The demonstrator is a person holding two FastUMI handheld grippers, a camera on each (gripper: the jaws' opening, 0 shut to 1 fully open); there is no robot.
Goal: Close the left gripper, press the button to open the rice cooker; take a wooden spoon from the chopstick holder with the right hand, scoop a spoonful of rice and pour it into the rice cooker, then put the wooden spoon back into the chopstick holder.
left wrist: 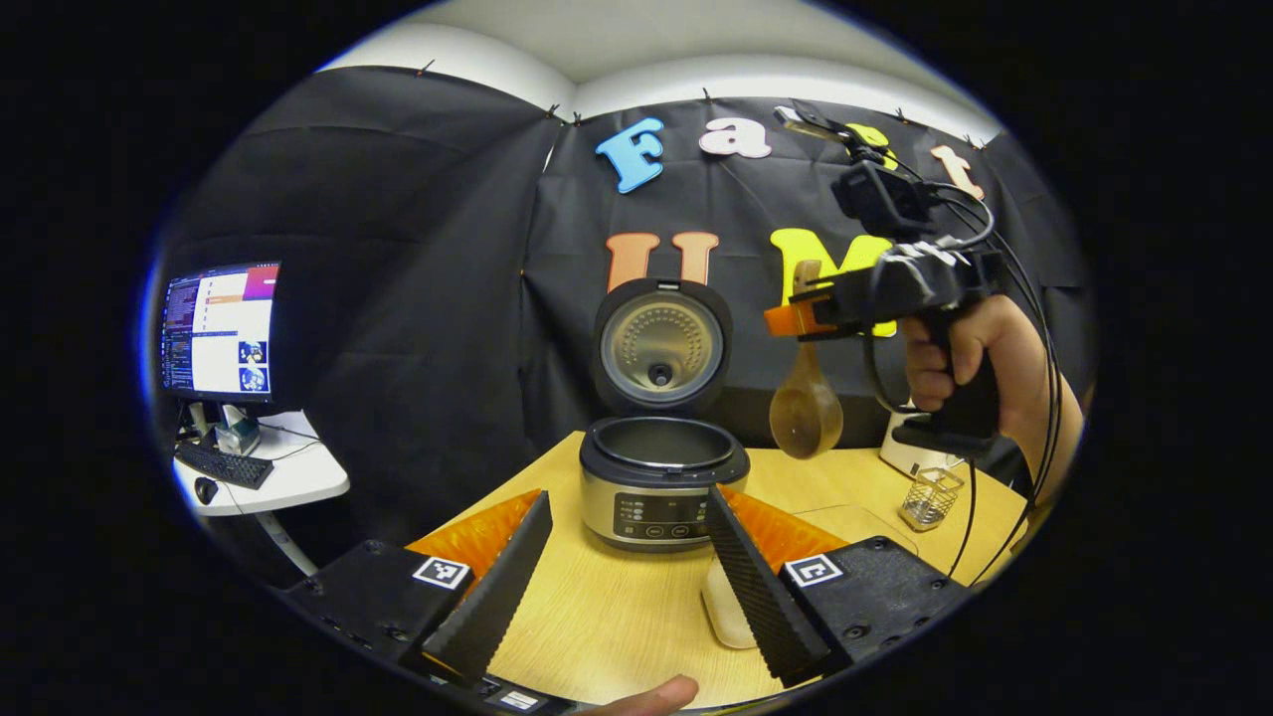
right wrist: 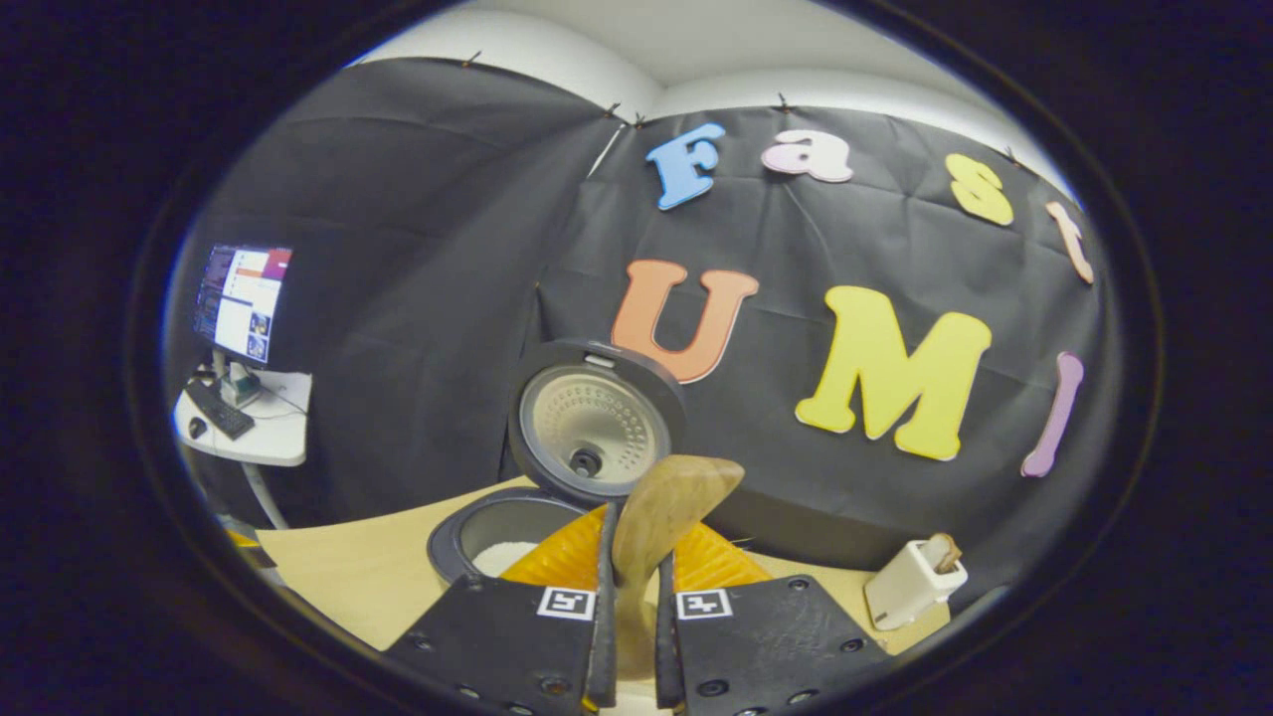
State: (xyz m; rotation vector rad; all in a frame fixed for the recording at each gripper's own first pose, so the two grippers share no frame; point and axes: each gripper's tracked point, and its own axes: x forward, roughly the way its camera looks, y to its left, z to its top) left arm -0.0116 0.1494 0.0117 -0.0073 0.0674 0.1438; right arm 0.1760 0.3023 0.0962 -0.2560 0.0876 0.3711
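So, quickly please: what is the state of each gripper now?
Left gripper: open, holding nothing, low in front of the rice cooker.
Right gripper: closed on the wooden spoon, raised beside the cooker.

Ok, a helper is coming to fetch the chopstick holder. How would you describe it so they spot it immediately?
Start at the open rice cooker on the wooden table. To its right, against the black cloth wall, stands the chopstick holder: a small white box with a brown wooden tip poking out.
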